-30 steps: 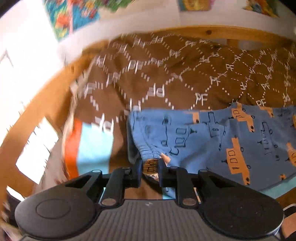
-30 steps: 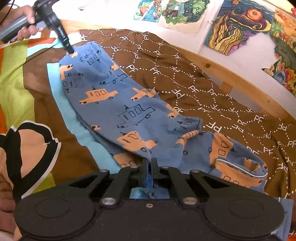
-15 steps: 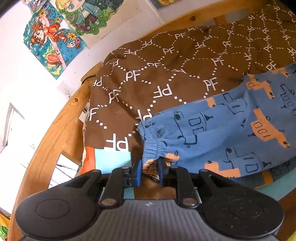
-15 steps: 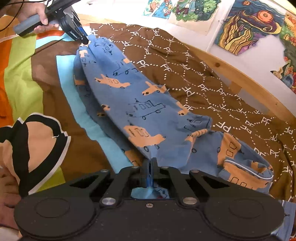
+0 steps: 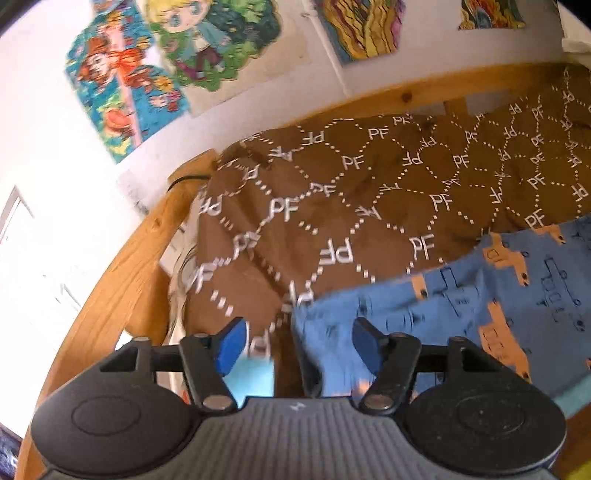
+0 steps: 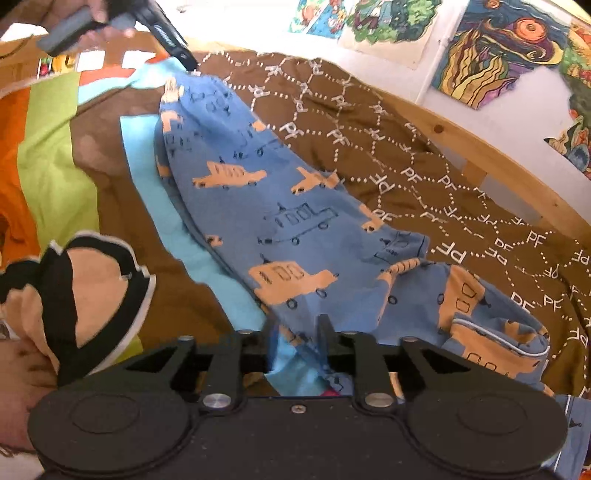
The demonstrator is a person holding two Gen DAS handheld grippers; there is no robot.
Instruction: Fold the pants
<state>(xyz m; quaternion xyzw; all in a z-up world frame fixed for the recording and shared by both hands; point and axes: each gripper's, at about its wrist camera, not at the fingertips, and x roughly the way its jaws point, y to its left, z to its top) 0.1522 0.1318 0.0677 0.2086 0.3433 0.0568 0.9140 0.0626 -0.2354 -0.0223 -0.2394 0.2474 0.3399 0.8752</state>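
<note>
Lying folded lengthwise on brown blanket, blue truck-print pants; left tongs and right tongs spread.

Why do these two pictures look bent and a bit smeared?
Left wrist view: fisheye lens bows the wooden bed frame; motion blur smears the pants near the open left gripper; window side is washed out. Right wrist view: sharper; only the far hand's tool blurs.

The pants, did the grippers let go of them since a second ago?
Yes. Both the left gripper and the right gripper opened and released the blue pants, which now lie folded lengthwise on the brown blanket. The blanket stayed put.
</note>
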